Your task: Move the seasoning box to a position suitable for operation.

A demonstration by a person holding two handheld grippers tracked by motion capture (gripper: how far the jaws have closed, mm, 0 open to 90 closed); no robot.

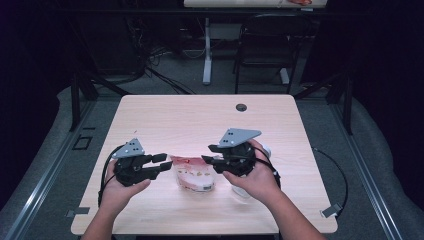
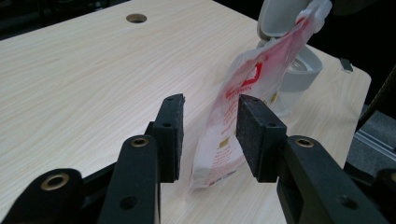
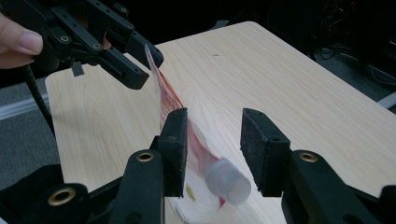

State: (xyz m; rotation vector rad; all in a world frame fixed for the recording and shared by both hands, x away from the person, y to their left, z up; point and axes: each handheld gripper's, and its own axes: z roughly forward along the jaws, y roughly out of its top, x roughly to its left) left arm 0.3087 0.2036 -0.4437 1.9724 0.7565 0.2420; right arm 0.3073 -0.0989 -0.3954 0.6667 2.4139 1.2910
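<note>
Scene: a person at a light wood table (image 1: 165, 115) works a red-and-white spouted pouch (image 1: 194, 174) with a hand-held gripper in each hand, seen from the high view.

Pouch: it sits near the middle of the table's front half, between the two grippers, printed red and white with a pale cap (image 3: 229, 181) on its spout.

Left gripper (image 1: 161, 164): jaws apart, pointing toward the pouch's left edge. In the left gripper view the pouch's lower corner stands between the two black pads (image 2: 172, 135) with a gap on either side (no pad pressing it).

Right gripper (image 1: 209, 154): jaws apart. In the right gripper view the capped spout lies between the pads, the left pad just beside or against the film (contact cannot be told), the right pad clear of it.

Behind the pouch: a white lidded container (image 2: 294, 70) stands at the table's right side, partly covered by the person's right hand in the high view.

Table: a round cable hole (image 1: 241, 107) near the far edge.
</note>
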